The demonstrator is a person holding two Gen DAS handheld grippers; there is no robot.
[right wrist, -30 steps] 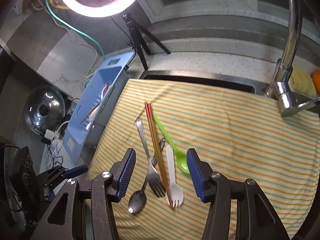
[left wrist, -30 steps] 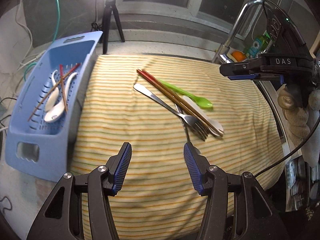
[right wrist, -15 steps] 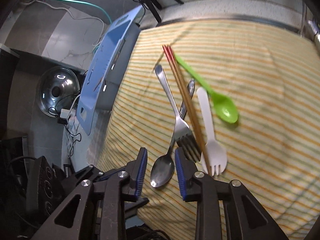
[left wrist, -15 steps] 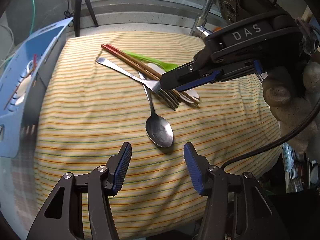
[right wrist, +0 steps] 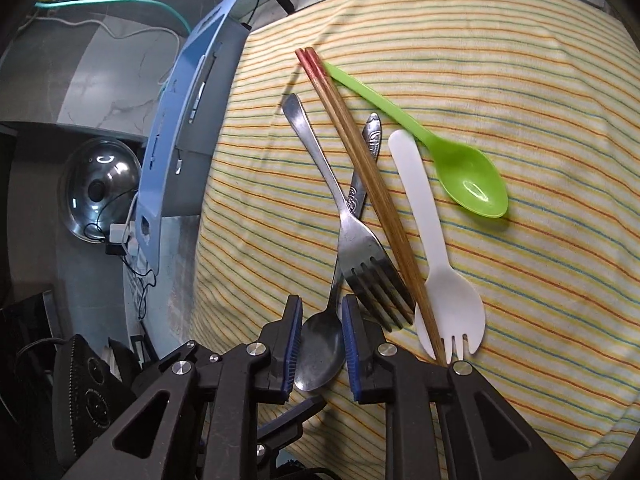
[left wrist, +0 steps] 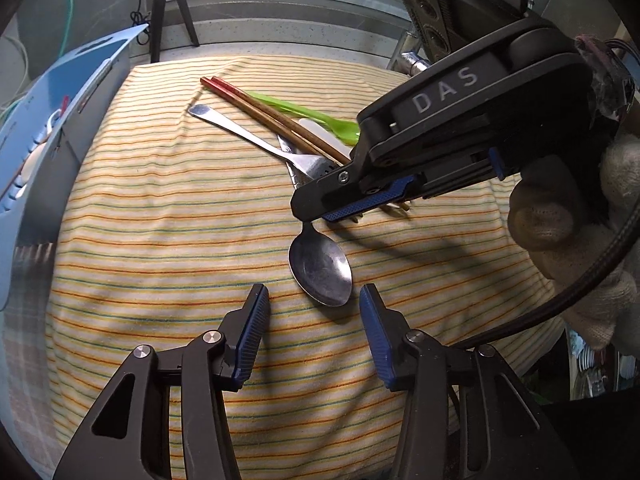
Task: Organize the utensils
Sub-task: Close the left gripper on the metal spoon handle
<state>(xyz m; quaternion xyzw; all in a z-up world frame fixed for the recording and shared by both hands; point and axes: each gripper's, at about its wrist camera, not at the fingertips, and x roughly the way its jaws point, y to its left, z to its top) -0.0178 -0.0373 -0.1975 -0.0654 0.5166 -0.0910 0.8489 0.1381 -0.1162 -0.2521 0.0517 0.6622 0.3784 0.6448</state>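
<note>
The right gripper [right wrist: 320, 320] was down on the striped cloth [right wrist: 520, 80], its two blue-padded fingers [right wrist: 295, 332] standing narrowly apart on either side of the metal spoon [right wrist: 322, 340]. The pads flanked the spoon where its neck widens into the bowl; whether they pressed on it could not be told. In the left wrist view the right gripper [left wrist: 320, 210] reached in from the right, held by a gloved hand [left wrist: 568, 216], with the spoon [left wrist: 320, 268] bowl lying just near of its fingertips.

The left gripper [left wrist: 314, 312] hovered over the near part of the cloth [left wrist: 160, 240] with its fingers set wide apart and nothing between them. The spoon's bowl lay just beyond its right finger.

The spoon's handle ran away beneath a metal fork [right wrist: 360, 248], which lay across it. A pair of chopsticks [right wrist: 360, 160] with red ends lay just right of the fork, touching its tines. A white plastic spork [right wrist: 436, 264] lay to the right of the chopsticks, its head under their tips. A green plastic spoon [right wrist: 460, 176] lay furthest right, its handle passing under the chopsticks at the far end.

A blue basket [left wrist: 48, 128] stood at the left edge of the cloth, with utensils partly visible inside.
</note>
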